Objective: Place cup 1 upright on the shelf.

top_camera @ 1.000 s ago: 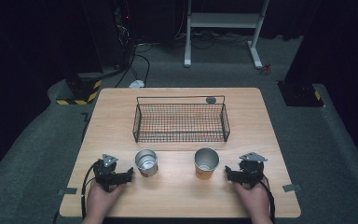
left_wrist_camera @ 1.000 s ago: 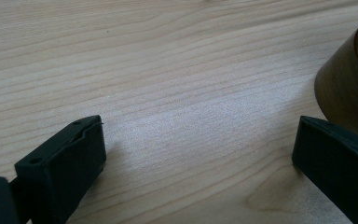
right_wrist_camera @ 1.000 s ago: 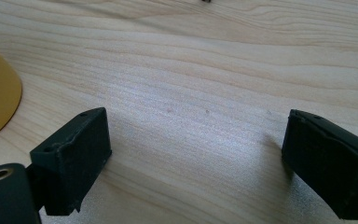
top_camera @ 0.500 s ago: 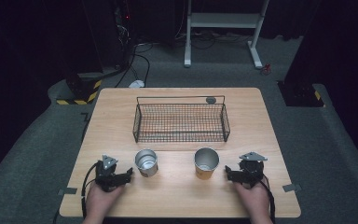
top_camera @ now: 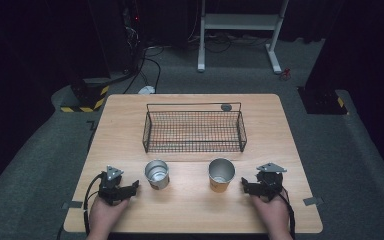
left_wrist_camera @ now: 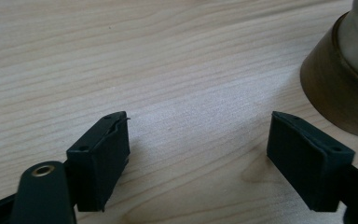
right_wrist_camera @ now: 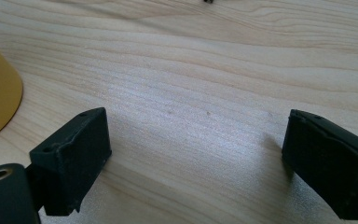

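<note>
- Steel cup [top_camera: 157, 173] is seen upright on the table [top_camera: 190, 215], just beside the fingers [left_wrist_camera: 102, 154] of the left gripper [top_camera: 132, 189] and not touched by them.
- These fingers have just been closing, yet a gap is kept between them and nothing is held.
- The fingers of the right gripper [top_camera: 245, 187] are spread wider and are also empty. The yellow cup [top_camera: 221, 175] is placed just beside them.
- For a good grasp, each cup should probably be approached level, with the wall taken between both fingers well below the rim, so that the cup is not tipped.
- The left fingers may need to be opened again first.
- Behind the cups a wire basket [top_camera: 195, 104] is found, empty, with a small dark round thing [top_camera: 226, 107] at its far rim.
- The way to either cup is not blocked.
</note>
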Motion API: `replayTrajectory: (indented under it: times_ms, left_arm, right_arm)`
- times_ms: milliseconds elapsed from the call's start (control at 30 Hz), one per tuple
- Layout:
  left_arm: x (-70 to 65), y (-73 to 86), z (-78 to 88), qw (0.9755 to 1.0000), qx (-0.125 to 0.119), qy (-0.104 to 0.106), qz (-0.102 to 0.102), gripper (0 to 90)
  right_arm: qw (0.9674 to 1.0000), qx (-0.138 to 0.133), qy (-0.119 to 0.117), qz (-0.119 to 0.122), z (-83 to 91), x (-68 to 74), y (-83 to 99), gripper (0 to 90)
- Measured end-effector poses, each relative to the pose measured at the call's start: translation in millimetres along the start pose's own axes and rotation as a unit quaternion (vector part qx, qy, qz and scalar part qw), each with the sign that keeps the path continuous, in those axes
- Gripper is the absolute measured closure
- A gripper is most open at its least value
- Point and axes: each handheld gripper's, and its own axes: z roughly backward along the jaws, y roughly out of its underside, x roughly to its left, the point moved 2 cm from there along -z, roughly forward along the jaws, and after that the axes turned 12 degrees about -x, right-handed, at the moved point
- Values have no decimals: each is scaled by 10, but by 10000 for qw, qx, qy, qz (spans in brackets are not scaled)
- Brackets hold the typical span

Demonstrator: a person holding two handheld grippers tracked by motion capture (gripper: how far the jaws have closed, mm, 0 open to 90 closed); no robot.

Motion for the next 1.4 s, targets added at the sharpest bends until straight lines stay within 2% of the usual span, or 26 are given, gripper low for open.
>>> replayTrajectory:
  times_ms: [133,233,633,767,867,1000,1200,1400]
  left_arm:
    - [27,4,37,9998,-162,94,71,240]
    - [37,-3,68,9994,-313,117,18,240]
    - [-16,-52,136,9980,-551,275,108,234]
    - [-36,-78,166,9973,-600,394,124,230]
    - [-50,-101,191,9965,-674,473,157,218]
    - [-77,-126,227,9957,-780,475,136,162]
    - [-106,-162,274,9951,-848,504,108,144]
    - [-138,-209,356,9915,-1075,717,133,123]
  right_arm:
    - [10000,-3,-5,12,-2,-1,-1,71]
    - [10000,-3,-5,13,-2,-1,-1,71]
    - [10000,-2,-6,12,-2,-1,-1,71]
    - [10000,-3,-4,11,-2,-1,-1,71]
    - [10000,-3,-4,13,-2,-1,-1,71]
    - [10000,-3,-4,12,-2,-1,-1,71]
    - [10000,-2,-5,13,-2,-1,-1,71]
    - [10000,-2,-4,13,-2,-1,-1,71]
